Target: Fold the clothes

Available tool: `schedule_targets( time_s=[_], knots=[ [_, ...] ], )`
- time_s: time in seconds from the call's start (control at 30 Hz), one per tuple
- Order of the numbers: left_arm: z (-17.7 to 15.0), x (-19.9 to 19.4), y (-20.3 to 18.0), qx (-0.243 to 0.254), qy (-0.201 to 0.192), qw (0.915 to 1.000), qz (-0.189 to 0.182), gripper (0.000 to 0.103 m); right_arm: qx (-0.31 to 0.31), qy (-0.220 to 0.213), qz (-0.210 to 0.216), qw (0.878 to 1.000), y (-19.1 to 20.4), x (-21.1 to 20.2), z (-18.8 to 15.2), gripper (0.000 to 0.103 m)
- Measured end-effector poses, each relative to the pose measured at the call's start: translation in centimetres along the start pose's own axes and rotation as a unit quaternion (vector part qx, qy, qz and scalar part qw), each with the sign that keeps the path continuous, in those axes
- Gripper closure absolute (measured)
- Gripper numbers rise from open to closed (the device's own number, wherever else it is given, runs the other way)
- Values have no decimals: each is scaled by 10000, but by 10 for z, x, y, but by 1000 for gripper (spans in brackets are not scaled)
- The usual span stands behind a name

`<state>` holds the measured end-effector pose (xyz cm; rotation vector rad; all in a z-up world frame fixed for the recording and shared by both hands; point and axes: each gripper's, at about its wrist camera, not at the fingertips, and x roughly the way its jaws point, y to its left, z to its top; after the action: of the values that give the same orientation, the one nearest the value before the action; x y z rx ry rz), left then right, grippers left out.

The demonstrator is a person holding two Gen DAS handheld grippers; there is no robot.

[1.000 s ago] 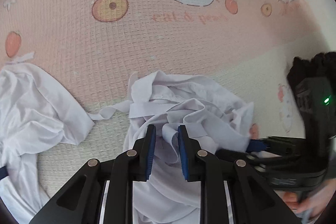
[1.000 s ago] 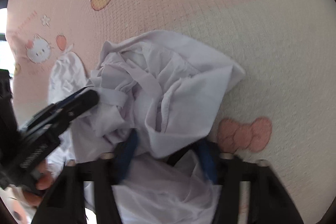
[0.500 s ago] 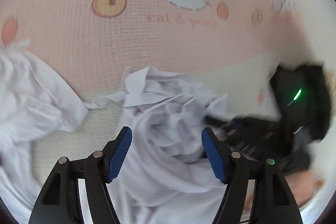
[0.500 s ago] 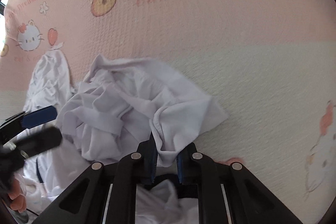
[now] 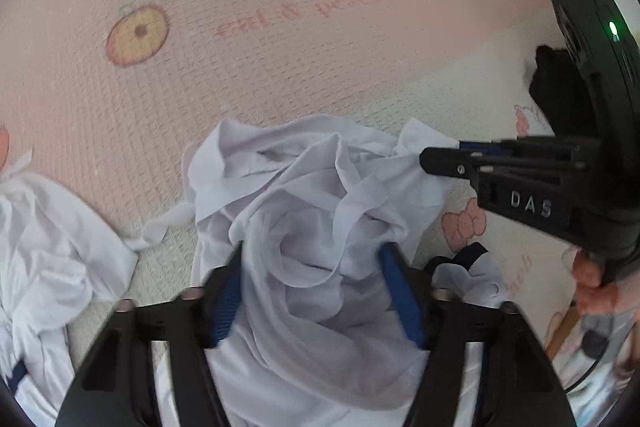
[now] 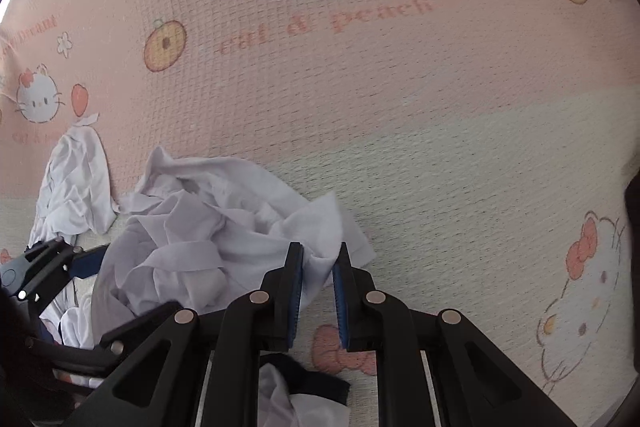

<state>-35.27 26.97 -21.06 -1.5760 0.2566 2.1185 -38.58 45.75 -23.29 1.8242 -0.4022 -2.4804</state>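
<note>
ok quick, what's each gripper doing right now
left gripper: open, jaws have just been closing around the white garment bunched between them, not clamped yet
right gripper: shut on the white garment's edge

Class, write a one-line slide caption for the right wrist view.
Right gripper jaws pinch a corner of the crumpled white garment on a pink cartoon-cat mat.

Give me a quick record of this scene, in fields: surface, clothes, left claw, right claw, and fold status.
Surface: pink and cream quilted mat with cartoon cat print
Main item: crumpled white cloth garment, bunched in a heap
Other item: second white cloth garment, lying apart on the mat
Left claw: jaws apart, just been closing, bunched cloth between them
Right claw: just closed, shut on the crumpled garment's edge
Fold status: not yet folded
</note>
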Motion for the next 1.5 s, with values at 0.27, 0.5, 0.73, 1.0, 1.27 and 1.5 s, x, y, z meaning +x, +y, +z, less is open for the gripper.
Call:
schedule_targets(
  time_s=[0.27,0.5,0.73,1.0,1.27,1.5],
  knots=[
    [5,-10,31,-378,-334,9986,146,89,1128,227,1260,9853,-37,-4,-26,52],
    [15,-20,64,-742,-544,9954,282,90,1816,907,1851,9615,-45,14,-51,43],
    [1,-34,84,-1102,-558,9900,-687,89,1434,776,1734,9713,-26,7,-55,42],
    [-4,-47,73,-1238,-640,9806,-1379,21,1559,675,2061,9637,-20,15,-56,95],
    [10,-35,38,-231,-507,9960,-694,21,1460,504,2086,9657,-19,9,-48,95],
    [12,-16,10,565,-499,9969,-239,21,1640,766,2087,9611,-17,30,-36,95]
  ],
)
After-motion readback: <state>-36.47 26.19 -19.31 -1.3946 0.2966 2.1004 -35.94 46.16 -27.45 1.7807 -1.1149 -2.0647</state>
